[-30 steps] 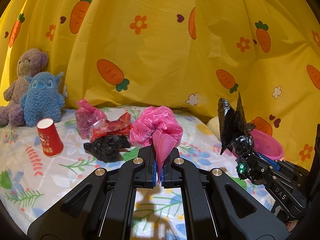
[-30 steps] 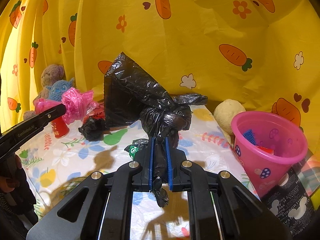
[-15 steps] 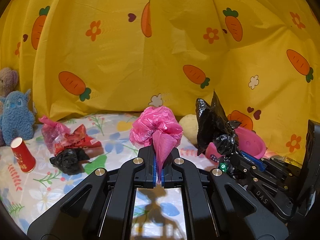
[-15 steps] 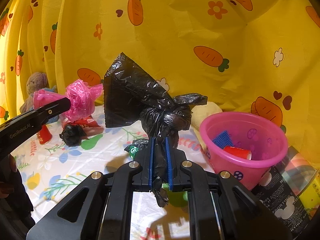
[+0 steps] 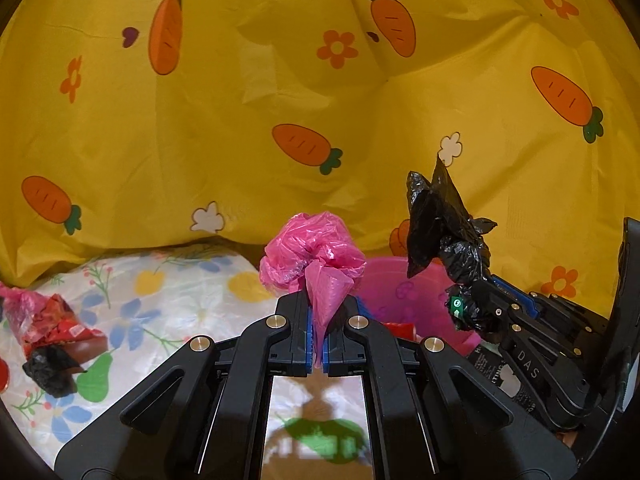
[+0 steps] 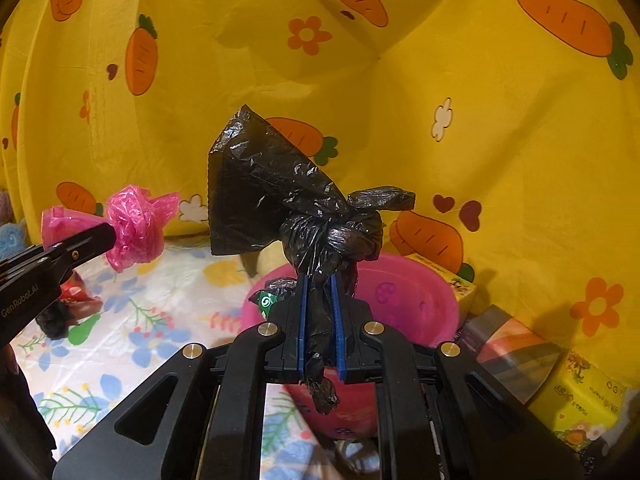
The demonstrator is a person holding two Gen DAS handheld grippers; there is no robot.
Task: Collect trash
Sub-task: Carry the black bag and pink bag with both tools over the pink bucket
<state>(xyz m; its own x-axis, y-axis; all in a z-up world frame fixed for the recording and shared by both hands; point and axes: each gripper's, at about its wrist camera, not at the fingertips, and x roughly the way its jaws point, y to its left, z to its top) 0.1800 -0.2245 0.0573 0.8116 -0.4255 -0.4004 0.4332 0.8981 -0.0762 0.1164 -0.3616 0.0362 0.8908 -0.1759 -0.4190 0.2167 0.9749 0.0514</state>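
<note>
My left gripper (image 5: 319, 320) is shut on a crumpled pink plastic bag (image 5: 312, 256), which sticks up above the jaws. Just behind it stands the pink bucket (image 5: 404, 284), partly hidden. My right gripper (image 6: 319, 312) is shut on a knotted black plastic bag (image 6: 280, 196), held right over the pink bucket (image 6: 408, 296). In the left wrist view the right gripper (image 5: 486, 300) with the black bag (image 5: 440, 220) sits at the right, above the bucket. In the right wrist view the left gripper (image 6: 110, 236) with the pink bag (image 6: 136, 224) shows at the left.
More trash lies on the flowered sheet (image 5: 180, 288) at the left: a red wrapper (image 5: 56, 324) and a small black bag (image 5: 48, 368). Boxes and packets (image 6: 516, 352) stand right of the bucket. A yellow carrot-print curtain (image 5: 280, 80) closes off the back.
Both grippers have swung to the right with their bags, away from the soft toys and red cup. The pink bucket has come from the far right to directly in front of both.
</note>
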